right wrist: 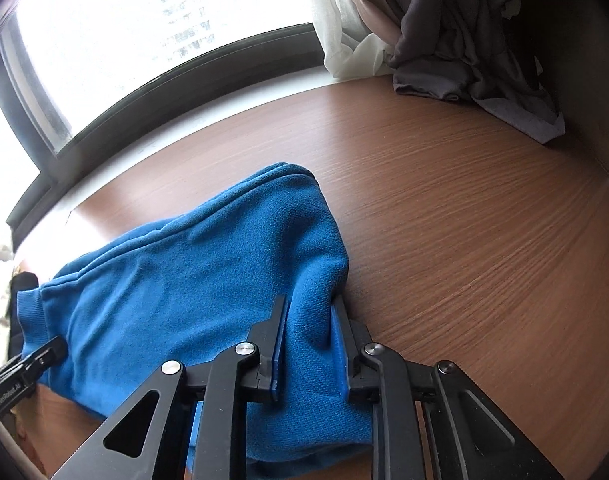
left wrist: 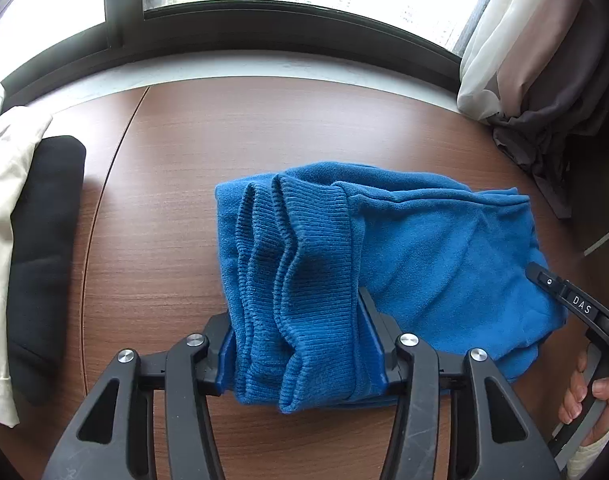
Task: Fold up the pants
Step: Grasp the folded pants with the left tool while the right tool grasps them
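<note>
The blue fleece pants (left wrist: 424,248) lie bunched and folded on the brown wooden table (left wrist: 184,184). My left gripper (left wrist: 296,312) is shut on their stacked ribbed cuffs (left wrist: 304,264) at the left end of the bundle. My right gripper (right wrist: 310,308) is shut on a fold of the pants (right wrist: 192,280) at their right edge, low over the table (right wrist: 484,220). The right gripper also shows in the left wrist view (left wrist: 576,304), held by a hand at the pants' right side. The left gripper shows at the lower left of the right wrist view (right wrist: 28,364).
A folded black garment (left wrist: 44,248) and a cream cloth (left wrist: 4,208) lie at the table's left. Grey and white curtains (left wrist: 544,80) hang onto the table's far right corner. A dark window frame (left wrist: 264,28) and sill run along the far edge.
</note>
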`<state>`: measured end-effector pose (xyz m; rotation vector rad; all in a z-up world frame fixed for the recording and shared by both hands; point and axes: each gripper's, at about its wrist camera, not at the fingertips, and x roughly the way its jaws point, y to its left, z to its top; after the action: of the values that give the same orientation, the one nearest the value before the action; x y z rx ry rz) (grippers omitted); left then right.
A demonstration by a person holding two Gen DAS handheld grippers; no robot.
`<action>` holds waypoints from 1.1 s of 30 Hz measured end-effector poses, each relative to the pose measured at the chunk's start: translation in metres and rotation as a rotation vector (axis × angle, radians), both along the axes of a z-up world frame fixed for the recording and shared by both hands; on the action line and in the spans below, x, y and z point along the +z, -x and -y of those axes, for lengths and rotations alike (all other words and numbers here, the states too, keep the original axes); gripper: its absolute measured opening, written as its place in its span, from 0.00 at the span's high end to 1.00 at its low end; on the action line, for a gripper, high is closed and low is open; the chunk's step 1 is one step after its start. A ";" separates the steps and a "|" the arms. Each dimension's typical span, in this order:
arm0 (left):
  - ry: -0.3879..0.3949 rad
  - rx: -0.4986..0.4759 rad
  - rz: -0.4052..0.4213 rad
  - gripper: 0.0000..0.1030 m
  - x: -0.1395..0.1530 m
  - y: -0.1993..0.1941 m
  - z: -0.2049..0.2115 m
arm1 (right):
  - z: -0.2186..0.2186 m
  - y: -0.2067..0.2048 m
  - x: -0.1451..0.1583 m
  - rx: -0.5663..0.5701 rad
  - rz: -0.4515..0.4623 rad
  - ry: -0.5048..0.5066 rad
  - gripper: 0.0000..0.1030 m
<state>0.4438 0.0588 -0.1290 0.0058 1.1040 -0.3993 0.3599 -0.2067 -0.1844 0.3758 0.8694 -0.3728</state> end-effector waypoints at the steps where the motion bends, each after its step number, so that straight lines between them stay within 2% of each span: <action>1: -0.001 -0.001 0.000 0.48 -0.001 -0.001 0.000 | 0.001 -0.001 -0.001 -0.002 -0.002 -0.005 0.79; 4: 0.005 -0.002 -0.017 0.39 -0.006 -0.005 0.002 | 0.003 -0.001 -0.006 -0.005 -0.013 -0.015 0.79; 7: 0.029 0.006 -0.023 0.38 -0.010 -0.007 0.000 | 0.001 -0.002 -0.007 -0.002 -0.024 -0.004 0.79; 9: 0.036 0.005 -0.019 0.41 -0.010 -0.006 -0.001 | 0.000 -0.003 -0.008 0.001 -0.029 0.007 0.79; 13: 0.030 0.004 0.022 0.57 0.002 0.001 -0.002 | 0.000 -0.002 -0.006 0.011 -0.017 0.011 0.81; 20: 0.114 0.028 0.050 0.72 0.027 0.009 -0.006 | -0.006 0.006 0.023 0.026 0.074 0.029 0.84; 26: 0.160 0.024 0.040 0.73 0.033 0.012 -0.010 | -0.009 0.009 0.048 0.042 0.131 0.056 0.85; 33: 0.177 0.007 0.080 0.75 0.050 0.016 -0.008 | -0.012 0.014 0.055 0.043 0.152 0.053 0.85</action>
<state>0.4277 0.0671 -0.0790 -0.1374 0.9868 -0.4854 0.3460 -0.1946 -0.1290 0.3317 0.7169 -0.3229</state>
